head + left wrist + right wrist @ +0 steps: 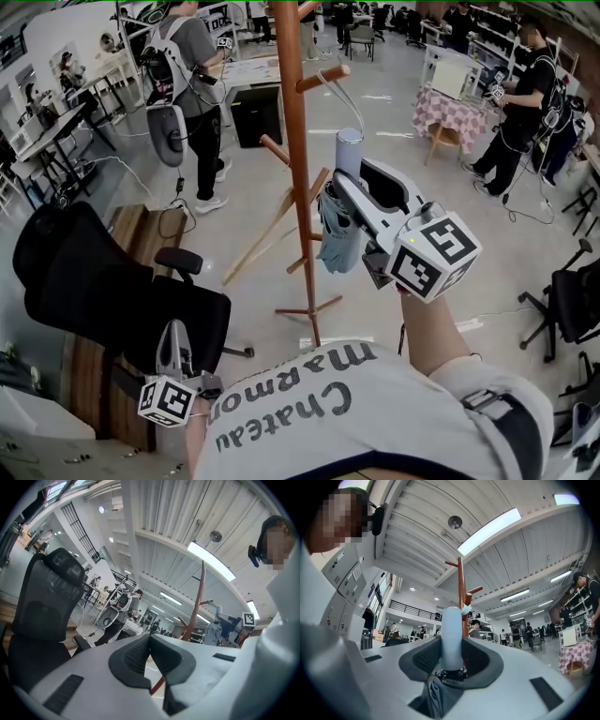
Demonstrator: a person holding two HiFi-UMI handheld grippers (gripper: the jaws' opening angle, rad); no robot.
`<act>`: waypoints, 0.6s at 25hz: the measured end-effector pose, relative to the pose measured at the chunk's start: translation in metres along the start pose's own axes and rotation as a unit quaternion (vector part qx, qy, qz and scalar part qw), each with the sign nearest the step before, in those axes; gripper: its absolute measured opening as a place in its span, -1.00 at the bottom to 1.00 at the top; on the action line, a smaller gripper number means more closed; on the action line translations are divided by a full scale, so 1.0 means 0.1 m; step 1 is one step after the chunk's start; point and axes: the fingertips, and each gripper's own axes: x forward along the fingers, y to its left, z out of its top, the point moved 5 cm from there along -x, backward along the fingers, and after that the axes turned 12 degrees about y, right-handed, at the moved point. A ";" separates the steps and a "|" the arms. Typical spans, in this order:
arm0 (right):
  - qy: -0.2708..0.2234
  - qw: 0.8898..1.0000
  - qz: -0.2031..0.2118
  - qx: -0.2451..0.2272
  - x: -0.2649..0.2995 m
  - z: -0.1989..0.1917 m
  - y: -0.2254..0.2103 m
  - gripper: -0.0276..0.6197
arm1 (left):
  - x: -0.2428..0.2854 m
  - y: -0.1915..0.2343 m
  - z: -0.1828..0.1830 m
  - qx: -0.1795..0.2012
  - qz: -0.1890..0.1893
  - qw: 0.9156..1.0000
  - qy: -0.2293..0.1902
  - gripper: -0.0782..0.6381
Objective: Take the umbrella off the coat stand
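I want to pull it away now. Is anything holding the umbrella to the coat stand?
Yes: its strap appears looped over a peg of the coat stand, while the right gripper grips the handle.

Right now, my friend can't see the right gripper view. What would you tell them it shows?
The right gripper is shut on the pale blue handle of a folded grey umbrella. Behind it rises a brown coat stand, under a white ceiling with long lights.
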 end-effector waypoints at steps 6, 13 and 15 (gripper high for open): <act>-0.002 1.000 0.001 -0.013 -0.02 0.02 0.02 -0.45 | 0.01 0.03 0.02 0.004 -0.006 1.000 0.002 -0.71; -0.002 1.000 -0.007 -0.011 -0.03 0.04 0.01 -0.45 | 0.04 0.05 0.04 0.004 -0.008 1.000 0.007 -0.71; -0.003 1.000 -0.007 -0.011 -0.03 0.04 0.01 -0.45 | 0.04 0.05 0.04 0.004 -0.008 1.000 0.009 -0.71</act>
